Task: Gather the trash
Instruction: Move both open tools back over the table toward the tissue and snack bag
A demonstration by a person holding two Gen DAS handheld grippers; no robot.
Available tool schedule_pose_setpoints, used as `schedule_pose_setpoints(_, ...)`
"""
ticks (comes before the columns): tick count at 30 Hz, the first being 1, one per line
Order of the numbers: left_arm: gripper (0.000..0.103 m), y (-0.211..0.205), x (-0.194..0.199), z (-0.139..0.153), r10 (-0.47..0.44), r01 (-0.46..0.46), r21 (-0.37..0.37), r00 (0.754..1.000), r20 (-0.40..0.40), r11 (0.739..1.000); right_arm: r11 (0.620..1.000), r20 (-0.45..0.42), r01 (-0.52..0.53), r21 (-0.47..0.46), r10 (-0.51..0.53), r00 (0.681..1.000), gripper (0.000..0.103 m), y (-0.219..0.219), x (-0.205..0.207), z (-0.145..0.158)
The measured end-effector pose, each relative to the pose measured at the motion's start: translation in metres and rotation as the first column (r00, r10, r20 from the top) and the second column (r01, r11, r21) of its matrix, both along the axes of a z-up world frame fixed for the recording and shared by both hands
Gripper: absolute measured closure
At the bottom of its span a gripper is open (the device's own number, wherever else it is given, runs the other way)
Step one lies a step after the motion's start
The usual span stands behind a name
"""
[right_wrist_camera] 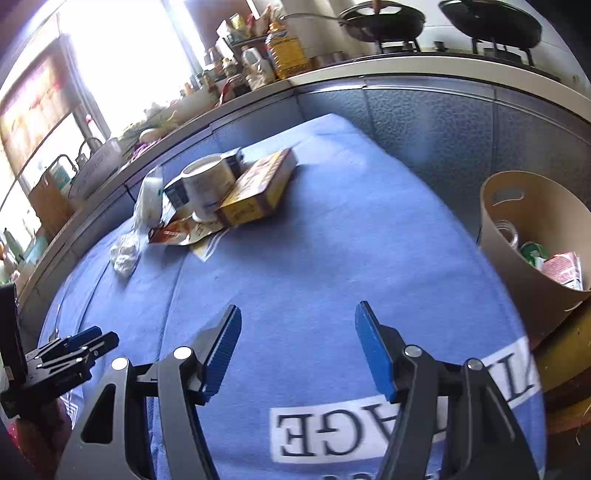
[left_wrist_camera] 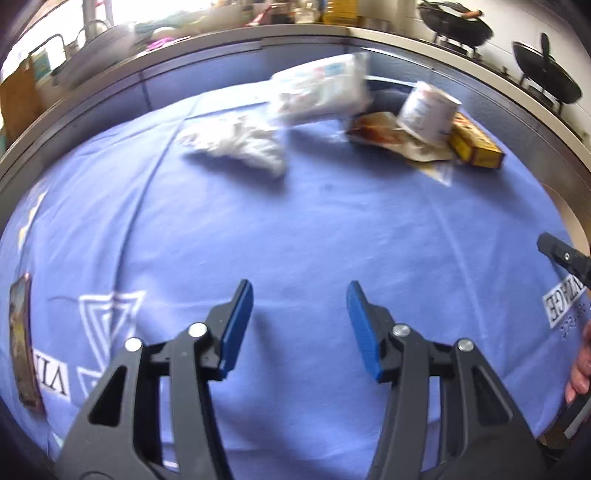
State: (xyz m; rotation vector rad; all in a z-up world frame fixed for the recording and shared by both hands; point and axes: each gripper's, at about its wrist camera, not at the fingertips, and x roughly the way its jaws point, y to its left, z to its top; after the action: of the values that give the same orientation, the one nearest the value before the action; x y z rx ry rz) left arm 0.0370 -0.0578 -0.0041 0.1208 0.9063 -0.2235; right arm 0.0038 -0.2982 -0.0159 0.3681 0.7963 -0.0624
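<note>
Trash lies at the far side of a blue cloth [left_wrist_camera: 295, 229]: a crumpled white tissue [left_wrist_camera: 236, 142], a white plastic packet [left_wrist_camera: 317, 88], a white paper cup [left_wrist_camera: 428, 110] on its side, a brown torn wrapper [left_wrist_camera: 376, 133] and a yellow box [left_wrist_camera: 476, 144]. The right wrist view shows the cup [right_wrist_camera: 208, 184], box [right_wrist_camera: 258, 186], wrapper [right_wrist_camera: 184, 232] and tissue [right_wrist_camera: 125, 253]. My left gripper [left_wrist_camera: 300, 325] is open and empty above the cloth. My right gripper [right_wrist_camera: 297, 350] is open and empty too. A beige bin [right_wrist_camera: 517, 236] holding trash stands at the right.
A kitchen counter [right_wrist_camera: 406, 70] with woks [right_wrist_camera: 384, 20], oil bottles [right_wrist_camera: 286, 50] and jars runs behind the table. A flat brown packet [left_wrist_camera: 24, 343] lies at the cloth's left edge. The left gripper's fingers [right_wrist_camera: 74, 347] show at the right view's left edge.
</note>
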Motion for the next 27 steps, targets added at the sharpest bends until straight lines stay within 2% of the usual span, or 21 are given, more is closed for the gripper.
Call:
schedule_pose_setpoints(6, 0.052, 0.076, -0.005, -0.008, 0.116, -0.115, -0.015, 0.993, 0.034, 0.993, 0.991, -0.036, -0.101, -0.087, 0.098, 0.995, 0.039, 0.063, 0.005, -0.003)
schedule_pose_setpoints(8, 0.046, 0.092, -0.006, -0.011, 0.137, -0.136, -0.026, 0.99, 0.047, 0.99, 0.987, -0.046, -0.131, -0.092, 0.127, 0.991, 0.039, 0.077, 0.008, -0.005)
schedule_pose_setpoints(12, 0.033, 0.113, -0.013, -0.013, 0.176, -0.176, -0.009, 0.98, 0.096, 0.984, 0.976, -0.063, -0.18, -0.12, 0.174, 0.983, 0.039, 0.1, 0.015, -0.004)
schedule_pose_setpoints(14, 0.033, 0.121, -0.01, -0.014, 0.186, -0.183, -0.052, 0.979, 0.078, 0.982, 0.971, -0.067, -0.201, -0.128, 0.193, 0.979, 0.039, 0.11, 0.02, -0.004)
schedule_pose_setpoints(16, 0.033, 0.123, -0.01, -0.014, 0.19, -0.186, -0.054, 0.979, 0.079, 0.981, 0.966, -0.072, -0.219, -0.137, 0.211, 0.975, 0.039, 0.119, 0.03, -0.003)
schedule_pose_setpoints(18, 0.033, 0.121, -0.009, -0.014, 0.193, -0.19, -0.049, 0.978, 0.082, 0.981, 0.956, -0.057, -0.228, -0.185, 0.221, 0.974, 0.039, 0.131, 0.045, 0.001)
schedule_pose_setpoints(20, 0.033, 0.12, -0.009, -0.014, 0.194, -0.19, -0.05, 0.978, 0.083, 0.981, 0.936, -0.03, -0.222, -0.274, 0.222, 0.974, 0.039, 0.142, 0.063, 0.006)
schedule_pose_setpoints(22, 0.033, 0.121, -0.009, -0.014, 0.191, -0.187, -0.055, 0.978, 0.082, 0.981, 0.9, -0.018, -0.222, -0.375, 0.232, 0.973, 0.039, 0.152, 0.086, 0.01)
schedule_pose_setpoints(27, 0.033, 0.122, -0.01, -0.015, 0.189, -0.185, -0.059, 0.978, 0.083, 0.981, 0.825, -0.085, -0.253, -0.505, 0.244, 0.966, 0.039, 0.168, 0.145, 0.003)
